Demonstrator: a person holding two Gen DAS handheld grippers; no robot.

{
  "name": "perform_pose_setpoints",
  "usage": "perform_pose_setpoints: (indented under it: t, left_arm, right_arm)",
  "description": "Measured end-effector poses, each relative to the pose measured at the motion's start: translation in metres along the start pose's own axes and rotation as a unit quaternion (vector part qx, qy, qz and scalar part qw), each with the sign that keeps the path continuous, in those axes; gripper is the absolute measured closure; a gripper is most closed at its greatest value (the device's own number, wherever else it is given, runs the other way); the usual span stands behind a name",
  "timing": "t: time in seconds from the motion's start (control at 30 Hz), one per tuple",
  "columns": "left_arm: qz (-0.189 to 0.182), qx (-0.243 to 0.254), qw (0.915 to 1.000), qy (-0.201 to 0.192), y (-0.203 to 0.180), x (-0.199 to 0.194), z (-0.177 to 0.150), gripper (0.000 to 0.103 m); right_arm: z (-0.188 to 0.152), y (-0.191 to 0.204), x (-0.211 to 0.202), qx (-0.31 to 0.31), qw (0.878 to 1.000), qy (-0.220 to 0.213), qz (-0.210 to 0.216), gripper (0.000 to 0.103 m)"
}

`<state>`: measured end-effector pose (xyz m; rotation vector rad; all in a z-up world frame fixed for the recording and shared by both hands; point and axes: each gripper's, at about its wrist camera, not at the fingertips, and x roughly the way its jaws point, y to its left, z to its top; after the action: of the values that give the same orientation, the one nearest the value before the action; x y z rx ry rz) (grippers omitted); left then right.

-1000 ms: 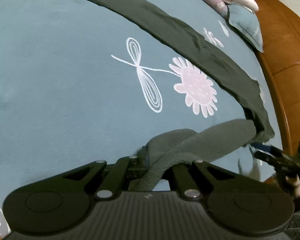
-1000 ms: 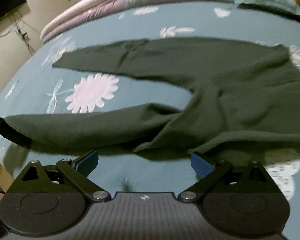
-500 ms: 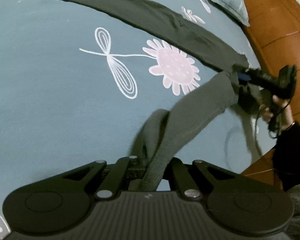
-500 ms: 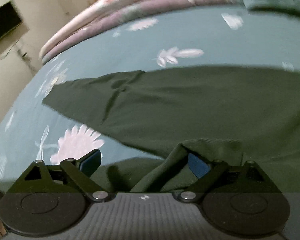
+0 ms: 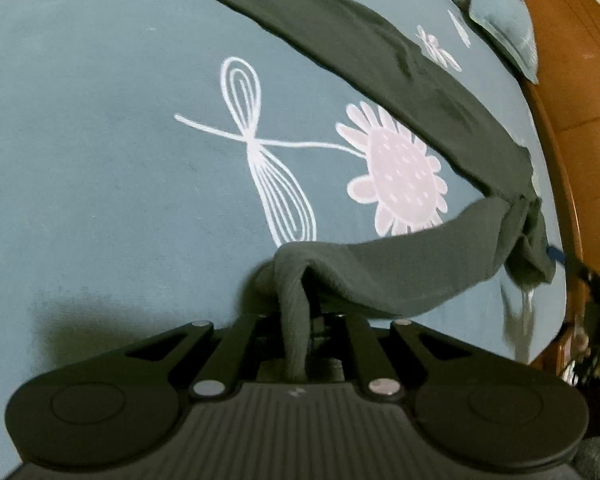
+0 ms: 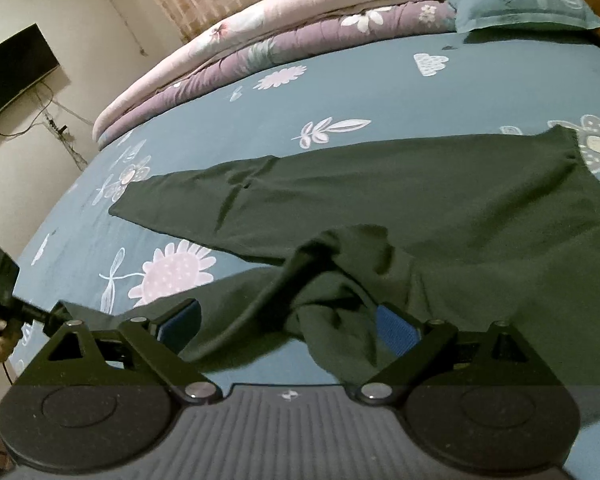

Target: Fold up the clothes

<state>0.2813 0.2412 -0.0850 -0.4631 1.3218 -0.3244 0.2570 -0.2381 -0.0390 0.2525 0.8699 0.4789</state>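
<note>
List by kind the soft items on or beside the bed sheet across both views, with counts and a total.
Dark green trousers: 1
Folded quilts: 2, one pink, one purple
Teal pillow: 1
Total: 4

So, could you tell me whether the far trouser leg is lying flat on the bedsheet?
Yes, the far trouser leg lies stretched out flat on the bedsheet, with only small creases.

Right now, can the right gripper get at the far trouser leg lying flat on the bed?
Probably not yet. The right gripper has bunched cloth of the near leg between its open fingers; the far leg lies beyond it, uncovered on the bedsheet.
</note>
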Motion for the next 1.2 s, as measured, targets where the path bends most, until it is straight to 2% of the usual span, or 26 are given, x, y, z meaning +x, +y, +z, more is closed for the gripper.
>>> perform_pose_setpoints:
  t: [0.1, 0.13, 0.27, 0.5, 0.63, 0.7, 0.8, 1.0, 1.2]
  left_arm:
    - [0.023, 0.006, 0.9996, -0.014, -0.002, -0.011, -0.007, 0.096]
    - [0.032, 0.011, 0.9992, -0.02, -0.002, -0.016, -0.01, 0.102]
    - [0.049, 0.0, 0.9983, -0.031, 0.013, -0.042, -0.019, 0.103]
    - [0.063, -0.012, 0.9976, -0.024, 0.029, -0.079, -0.027, 0.102]
    - [0.075, -0.012, 0.9968, -0.026, 0.038, -0.086, -0.018, 0.102]
    - [0.078, -0.021, 0.9961, -0.036, 0.046, -0.09, -0.013, 0.102]
    - [0.072, -0.035, 0.9964, -0.028, 0.054, -0.092, -0.018, 0.102]
    - [0.061, -0.028, 0.9977, -0.011, 0.045, -0.102, -0.027, 0.101]
    - [0.075, 0.011, 0.9971, -0.01, 0.025, -0.114, -0.014, 0.097]
  right_arm:
    - [-0.007, 0.0, -0.006, 0.003, 1.0, -0.004, -0.003, 0.006]
    - [-0.009, 0.0, -0.006, 0.004, 1.0, -0.005, -0.004, 0.006]
    - [-0.015, -0.002, -0.001, 0.015, 1.0, 0.002, 0.0, 0.006]
    - [-0.015, 0.004, 0.006, 0.009, 1.0, 0.017, -0.002, 0.006]
    - [-0.012, 0.009, 0.005, 0.003, 1.0, 0.02, 0.006, 0.006]
    - [-0.01, 0.014, 0.009, 0.002, 1.0, 0.025, 0.017, 0.006]
    - [-0.009, 0.024, 0.018, -0.006, 0.998, 0.042, 0.038, 0.006]
    - [-0.001, 0.041, 0.058, -0.042, 0.995, 0.072, 0.058, 0.005]
    - [0.033, 0.026, 0.119, -0.034, 0.997, 0.065, 0.028, 0.005]
